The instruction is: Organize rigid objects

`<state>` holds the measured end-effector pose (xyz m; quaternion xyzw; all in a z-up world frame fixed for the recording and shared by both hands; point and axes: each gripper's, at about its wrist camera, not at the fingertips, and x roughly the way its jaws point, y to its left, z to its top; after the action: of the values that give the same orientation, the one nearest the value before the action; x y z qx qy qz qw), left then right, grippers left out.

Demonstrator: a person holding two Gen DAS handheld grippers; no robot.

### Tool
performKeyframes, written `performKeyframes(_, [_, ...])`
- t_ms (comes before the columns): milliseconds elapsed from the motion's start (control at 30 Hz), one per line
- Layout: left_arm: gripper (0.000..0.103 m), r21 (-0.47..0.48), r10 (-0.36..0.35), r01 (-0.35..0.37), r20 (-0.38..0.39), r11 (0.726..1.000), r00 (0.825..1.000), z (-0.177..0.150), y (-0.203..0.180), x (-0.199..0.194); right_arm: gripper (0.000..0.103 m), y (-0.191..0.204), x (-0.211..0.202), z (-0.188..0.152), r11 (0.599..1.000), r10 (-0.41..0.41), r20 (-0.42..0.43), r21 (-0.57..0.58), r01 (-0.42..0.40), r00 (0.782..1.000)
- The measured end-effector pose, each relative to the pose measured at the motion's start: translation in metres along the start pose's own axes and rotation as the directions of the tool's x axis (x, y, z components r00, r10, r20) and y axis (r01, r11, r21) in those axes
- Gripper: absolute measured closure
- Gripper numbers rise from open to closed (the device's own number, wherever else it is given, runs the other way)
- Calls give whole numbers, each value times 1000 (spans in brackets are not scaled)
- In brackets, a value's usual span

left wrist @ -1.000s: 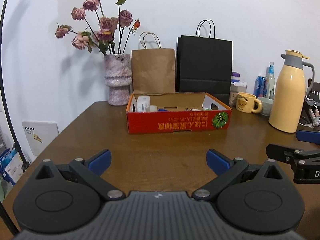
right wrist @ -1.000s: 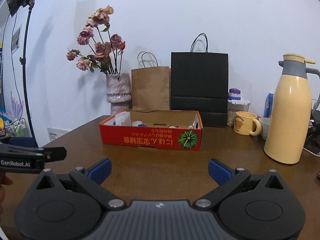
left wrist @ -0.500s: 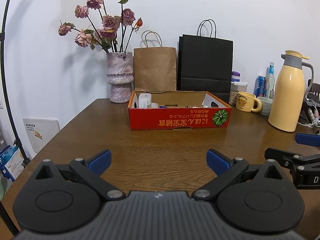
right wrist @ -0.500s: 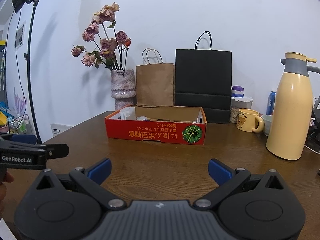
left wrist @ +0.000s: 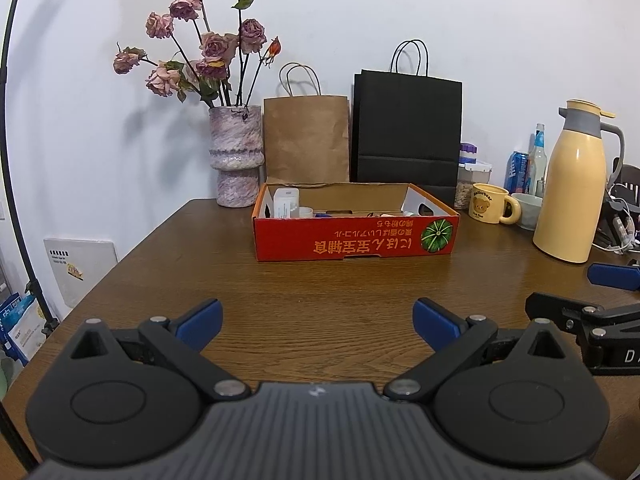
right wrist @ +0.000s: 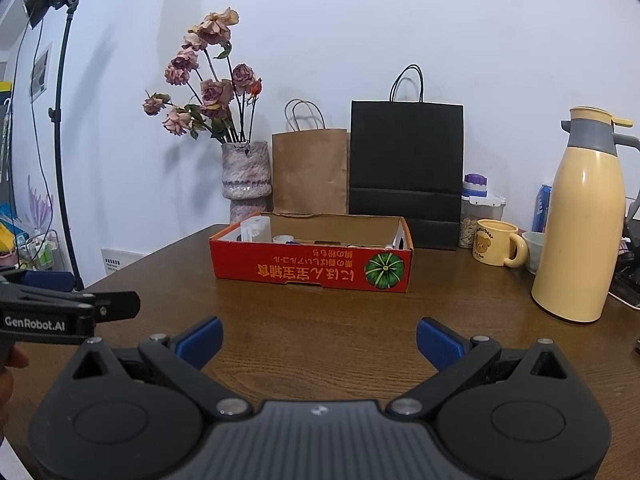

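A red cardboard box (left wrist: 356, 240) with a pumpkin picture stands on the brown wooden table (left wrist: 320, 292), far ahead of both grippers. It holds several small white and mixed items, mostly hidden by its front wall. The box also shows in the right wrist view (right wrist: 312, 268). My left gripper (left wrist: 316, 320) is open and empty above the table. My right gripper (right wrist: 318, 340) is open and empty too. The right gripper shows at the right edge of the left wrist view (left wrist: 592, 320); the left gripper shows at the left edge of the right wrist view (right wrist: 68, 312).
Behind the box stand a vase of dried roses (left wrist: 236, 156), a brown paper bag (left wrist: 306, 136) and a black paper bag (left wrist: 406, 128). At the right are a yellow thermos jug (left wrist: 572, 184), a yellow bear mug (left wrist: 490, 208), a bowl, bottles and cables. A light stand (right wrist: 60, 120) is left.
Both grippers have drawn back and lowered a little, so the box looks slightly farther off and less of its inside shows. Both stay open and empty.
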<state>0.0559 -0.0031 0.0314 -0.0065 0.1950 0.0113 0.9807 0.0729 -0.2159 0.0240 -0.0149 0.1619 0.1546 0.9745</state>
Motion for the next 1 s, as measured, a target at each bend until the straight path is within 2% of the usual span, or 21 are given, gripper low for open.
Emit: performKeyframes(1000, [0,-1,12,-12,3,1000,1000,-3,-1,0,0,-1,0,2,1000,-3,-2,-1,3,1000])
